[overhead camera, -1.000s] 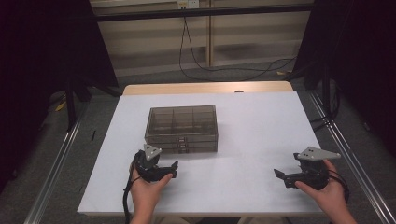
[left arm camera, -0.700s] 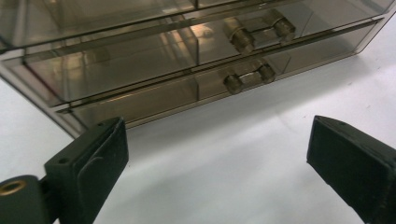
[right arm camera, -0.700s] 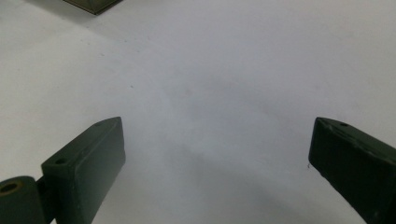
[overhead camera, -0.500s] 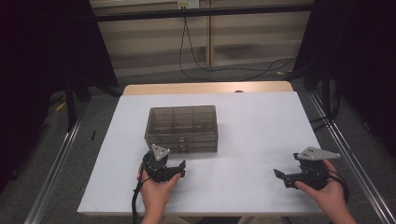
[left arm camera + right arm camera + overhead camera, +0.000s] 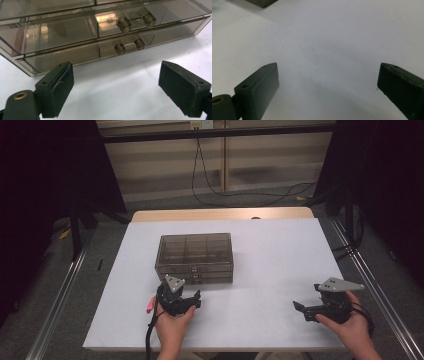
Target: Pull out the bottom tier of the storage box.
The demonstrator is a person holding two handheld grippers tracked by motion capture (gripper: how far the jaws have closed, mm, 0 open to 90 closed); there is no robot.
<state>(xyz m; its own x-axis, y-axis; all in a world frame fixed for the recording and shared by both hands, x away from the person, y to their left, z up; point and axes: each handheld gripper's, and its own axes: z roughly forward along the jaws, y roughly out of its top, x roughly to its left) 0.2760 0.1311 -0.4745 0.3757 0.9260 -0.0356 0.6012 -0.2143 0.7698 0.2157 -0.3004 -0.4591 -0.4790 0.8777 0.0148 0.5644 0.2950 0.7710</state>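
Observation:
A smoky see-through drawer box (image 5: 195,257) stands on the white table (image 5: 270,255), left of its middle. In the left gripper view its front (image 5: 62,37) is close ahead, with the upper drawer's handle (image 5: 136,21) and the lower drawer's handle (image 5: 129,46) in sight. My left gripper (image 5: 195,299) rests just in front of the box and points at it. Its jaws are open and have just been closing a little, with nothing between them (image 5: 116,85). My right gripper (image 5: 301,310) sits at the table's front right, open over bare table (image 5: 328,87).
A corner of the box (image 5: 260,2) shows at the top left of the right gripper view. Metal rails (image 5: 60,295) run along both sides of the table. Cables (image 5: 235,195) lie on the floor beyond its far edge. A small pink thing (image 5: 149,306) shows beside the left hand.
My left gripper has shifted slightly right, along the box's front. The right gripper has kept still.

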